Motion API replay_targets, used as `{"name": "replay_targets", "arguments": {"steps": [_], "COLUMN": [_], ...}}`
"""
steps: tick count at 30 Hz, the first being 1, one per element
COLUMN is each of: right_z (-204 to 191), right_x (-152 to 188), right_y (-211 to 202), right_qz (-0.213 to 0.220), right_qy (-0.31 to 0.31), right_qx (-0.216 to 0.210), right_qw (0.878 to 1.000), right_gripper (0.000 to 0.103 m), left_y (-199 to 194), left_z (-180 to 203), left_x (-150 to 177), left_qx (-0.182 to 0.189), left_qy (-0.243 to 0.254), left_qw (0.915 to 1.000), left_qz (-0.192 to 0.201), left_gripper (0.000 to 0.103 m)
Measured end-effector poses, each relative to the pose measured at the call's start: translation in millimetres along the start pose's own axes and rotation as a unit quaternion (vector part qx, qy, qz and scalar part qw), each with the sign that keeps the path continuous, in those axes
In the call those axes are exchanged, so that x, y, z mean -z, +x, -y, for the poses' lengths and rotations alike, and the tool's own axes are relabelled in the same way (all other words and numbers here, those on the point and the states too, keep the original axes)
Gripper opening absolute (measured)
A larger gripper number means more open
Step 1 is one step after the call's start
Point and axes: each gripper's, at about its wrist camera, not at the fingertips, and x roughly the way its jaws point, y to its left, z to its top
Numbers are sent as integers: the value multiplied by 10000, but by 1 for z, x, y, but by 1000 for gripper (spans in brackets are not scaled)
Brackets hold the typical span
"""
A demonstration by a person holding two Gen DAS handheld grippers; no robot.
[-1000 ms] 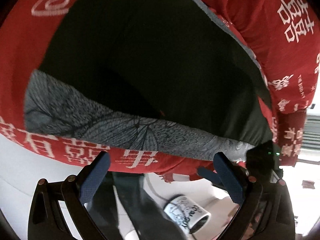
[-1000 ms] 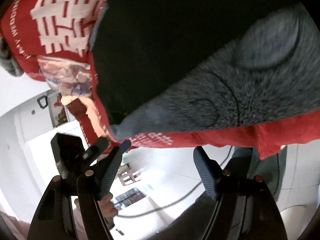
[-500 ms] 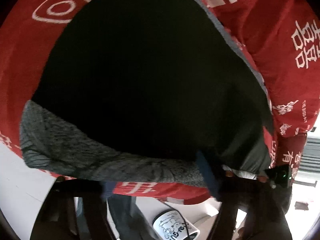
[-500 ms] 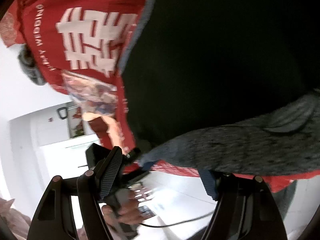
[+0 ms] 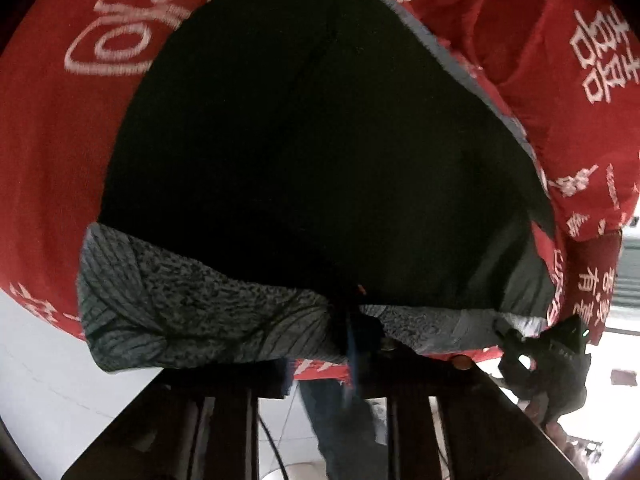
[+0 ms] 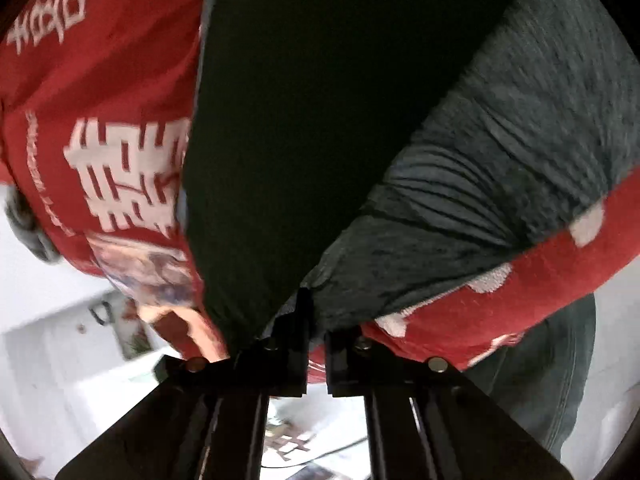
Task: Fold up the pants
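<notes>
We've got both clamped: left tongs (image 5: pixel 354 332) pinch the pants' (image 5: pixel 304 152) grey waistband (image 5: pixel 192 312) low centre, right tongs (image 6: pixel 310 320) bite its corner.

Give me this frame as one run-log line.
step: grasp near hem | left gripper: shut on pants | right gripper: shut on pants | surface: red cloth | fold: not yet made

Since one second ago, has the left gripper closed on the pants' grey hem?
Yes. The left gripper has closed inward onto the grey hem, which lies over the red cloth.
</notes>
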Motion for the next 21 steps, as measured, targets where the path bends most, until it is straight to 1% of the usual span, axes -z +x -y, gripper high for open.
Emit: {"name": "replay_targets", "arguments": {"steps": [2,4,5,7,8,10,12,15,16,17,18,19,20,21], "right_z": [-24,-46,-54,-81,-101,-127,-157,-184,-188,-193,-193,-190,-186,-182], "right_x": [-7,-20,-26,-47,-63,-88,-120,-166,-178,-195,-206,-218,-229,-239], "right_y": [-9,-19,-21,-30,-34,-36,-29,-1,9,25,38,49,59,69], "right_qz": [-126,-260,-300,-374,-401,-446,-535,-715,-755,-820,-857,-876,-867,-869], "right_qy": [-469,-717,-798,-1086,-1303,-1560,-1860,-2162,-2207,-2198,-2148,-2080,-1999,-1902], "right_qx": [145,102,77,5,-3,-46,5,148,187,218,241,278,344,386], "right_qw": [9987,9970,9963,9934,9907,9867,9811,9736,9722,9718,9726,9738,9754,9771], "right_gripper": [6,6,6,6,6,6,6,6,6,6,7,7,8,10], "left_y": [-12,-28,-39,-56,-63,-71,-77,-71,-63,-54,-48,-41,-35,-28], "left_z": [10,23,32,51,59,76,89,99,100,100,97,94,89,85], "left_x": [-4,-10,-16,-30,-38,-59,-89,-133,-151,-167,-176,-190,-198,-207], "left_qx": [7,18,38,101,123,126,62,-134,-301,-487,-684,-1012,-1207,-1257], "left_qy": [88,122,117,84,104,204,347,436,421,381,317,216,151,108], "left_qw": [9999,9997,9993,9980,9971,9950,9917,9867,9850,9838,9819,9765,9724,9719], "left_qz": [71,220,360,623,738,966,1233,1560,1646,1682,1739,1892,1991,1988], "left_gripper": [21,21,21,21,21,21,21,21,25,32,57,71,87,87]}}
